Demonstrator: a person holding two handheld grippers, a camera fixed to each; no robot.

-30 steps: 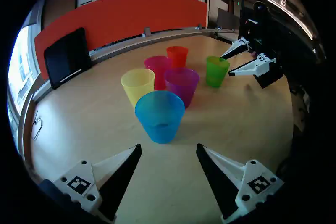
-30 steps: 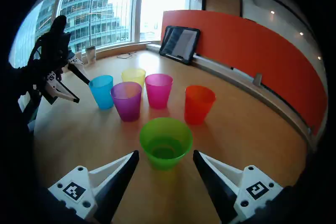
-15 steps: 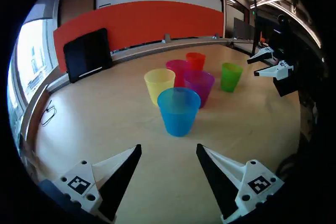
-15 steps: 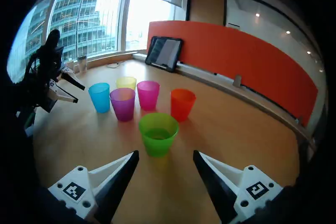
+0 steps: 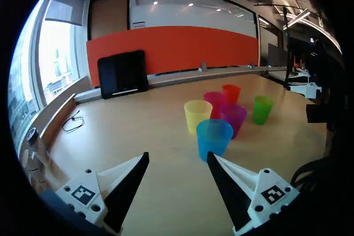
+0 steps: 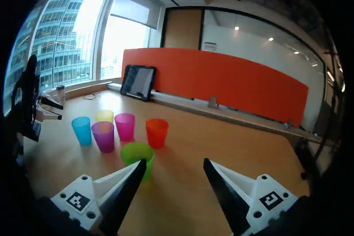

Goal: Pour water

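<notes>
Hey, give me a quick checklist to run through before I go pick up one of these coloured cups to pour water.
1. Left claw open and empty: ok.
2. Right claw open and empty: ok.
3. Blue cup and green cup upright on the table: ok.
4. Blue cup centred between the left claw's fingers: not ok, it sits in front of the right-hand finger.
5. Green cup centred for the right claw: not ok, it sits behind the left-hand finger.
6. Water in either cup: cannot tell.
</notes>
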